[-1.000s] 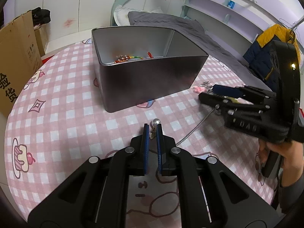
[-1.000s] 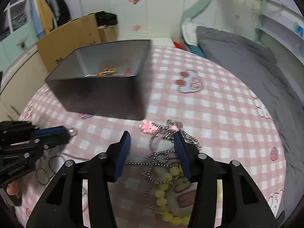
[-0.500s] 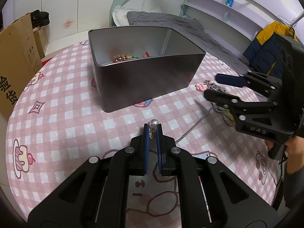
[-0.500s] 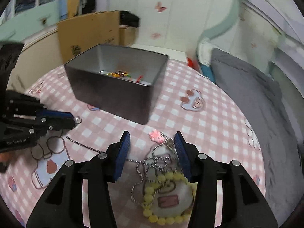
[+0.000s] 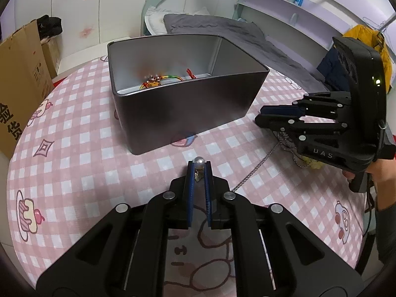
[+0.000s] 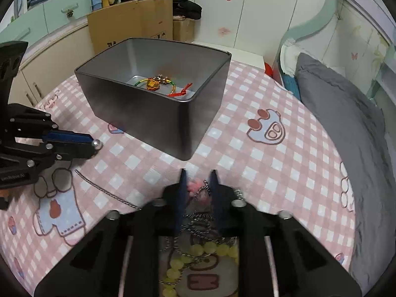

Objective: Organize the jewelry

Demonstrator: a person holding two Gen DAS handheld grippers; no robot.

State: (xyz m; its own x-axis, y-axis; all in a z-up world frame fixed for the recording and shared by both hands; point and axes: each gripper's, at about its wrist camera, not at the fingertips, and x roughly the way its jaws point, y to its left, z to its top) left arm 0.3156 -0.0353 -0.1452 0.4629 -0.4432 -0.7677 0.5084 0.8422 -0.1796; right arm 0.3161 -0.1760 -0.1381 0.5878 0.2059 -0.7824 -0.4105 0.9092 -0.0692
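My left gripper (image 5: pixel 199 164) is shut on a pearl pendant (image 5: pixel 199 160) just above the pink checked tablecloth, in front of the dark metal tin (image 5: pixel 188 113). A silver chain (image 5: pixel 255 169) trails from it towards the right. My right gripper (image 6: pixel 198 175) is low over a tangle of silver chain (image 6: pixel 200 219) with a pink charm (image 6: pixel 195 186). Its jaws are closing, and the charm and chain sit between the pads, touching them. Yellow beads (image 6: pixel 198 250) lie under its body. The tin (image 6: pixel 148 121) holds a coloured cord bracelet (image 6: pixel 158 84).
A person's hand (image 5: pixel 381 170) holds the right gripper (image 5: pixel 259 115) at the table's right side. A cardboard box (image 5: pixel 19 79) stands off the table's left edge. A bed with a grey blanket (image 6: pixel 346 113) lies beyond the far right edge.
The right gripper's jaws have narrowed from wide apart onto the pink charm and chain, and its view has rolled and shifted. The left gripper with the pearl has stayed put.
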